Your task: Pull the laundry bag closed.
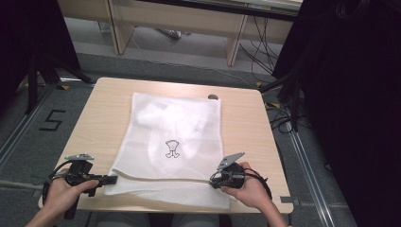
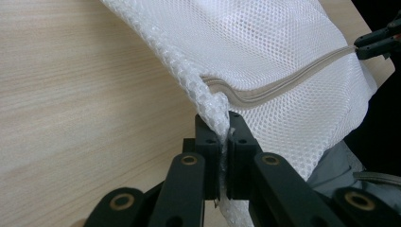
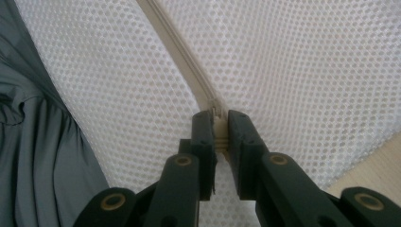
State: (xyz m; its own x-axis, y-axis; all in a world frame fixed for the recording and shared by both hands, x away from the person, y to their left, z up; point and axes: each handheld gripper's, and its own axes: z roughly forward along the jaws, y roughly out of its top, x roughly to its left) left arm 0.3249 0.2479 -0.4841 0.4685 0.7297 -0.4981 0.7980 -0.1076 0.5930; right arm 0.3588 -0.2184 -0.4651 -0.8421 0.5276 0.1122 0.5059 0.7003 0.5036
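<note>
The mesh bag (image 1: 172, 142) lies mid-frame on the table (image 1: 246, 127), soft, light and floppy; the left gripper (image 2: 224, 142) pinches its corner, the right gripper (image 3: 219, 137) clamps the zipper pull (image 3: 218, 124), good holds for zipping

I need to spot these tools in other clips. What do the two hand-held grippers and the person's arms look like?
Both are black. The left hand-held gripper and the right hand-held gripper each carry a grey three-cornered plate on top and trail a black cable. Up close, the two flat jaws sit on linkage bars with brass-coloured pivot rings. The forearms show no sleeves.
</note>
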